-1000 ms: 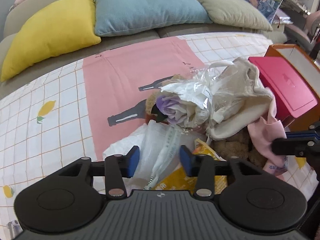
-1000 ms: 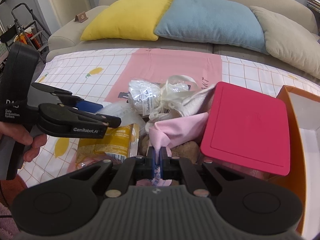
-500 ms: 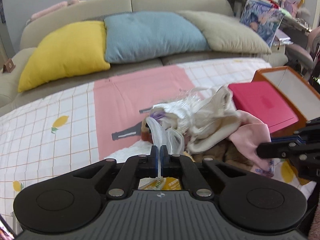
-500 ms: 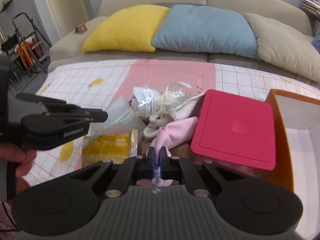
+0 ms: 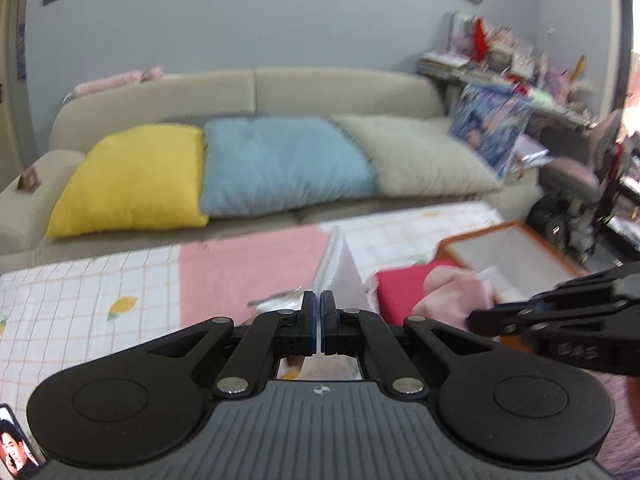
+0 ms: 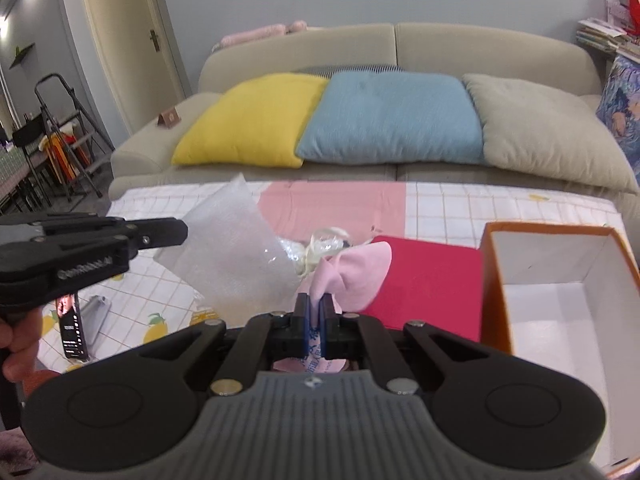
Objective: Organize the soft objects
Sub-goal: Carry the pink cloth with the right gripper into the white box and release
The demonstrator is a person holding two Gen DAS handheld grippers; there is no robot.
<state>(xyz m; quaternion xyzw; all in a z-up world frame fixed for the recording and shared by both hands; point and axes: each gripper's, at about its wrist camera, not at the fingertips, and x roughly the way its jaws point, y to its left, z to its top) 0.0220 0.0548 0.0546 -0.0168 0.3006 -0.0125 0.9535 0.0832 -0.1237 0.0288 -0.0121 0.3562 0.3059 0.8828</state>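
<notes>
- Two grippers hang above the checked cloth with its pink middle panel (image 6: 336, 204), which covers the worktop in front of a beige sofa (image 6: 480, 46).
- I see my left gripper (image 5: 319, 308) with its jaws pressed together on the edge of a clear plastic bag (image 6: 236, 256); the bag fans out past the tips, lifted clear of the cloth.
- My right gripper (image 6: 315, 312) has its jaws clamped on a fold of a pink cloth (image 6: 356, 272), which bunches up just ahead of the blue pads.
- From the right wrist view, the bag sits left of the pink cloth, their edges just beside each other or touching; I cannot tell which.
- Behind the pink cloth lies a flat red lid (image 6: 432, 280), and just to its right stands an open orange box (image 6: 560, 304) with a white inside.
- Between the bag and the lid, a crumpled bundle of clear wrap and cream ribbon (image 6: 320, 246) rests on the worktop.
- A hand (image 6: 16, 344) grips the handle of the left gripper at the picture's left edge; below it a phone (image 6: 72, 328) lies on the cloth.
- Three cushions line the sofa seat: yellow cushion (image 6: 252, 120), blue cushion (image 6: 392, 116), beige cushion (image 6: 548, 128).
- The left wrist view is blurred.
</notes>
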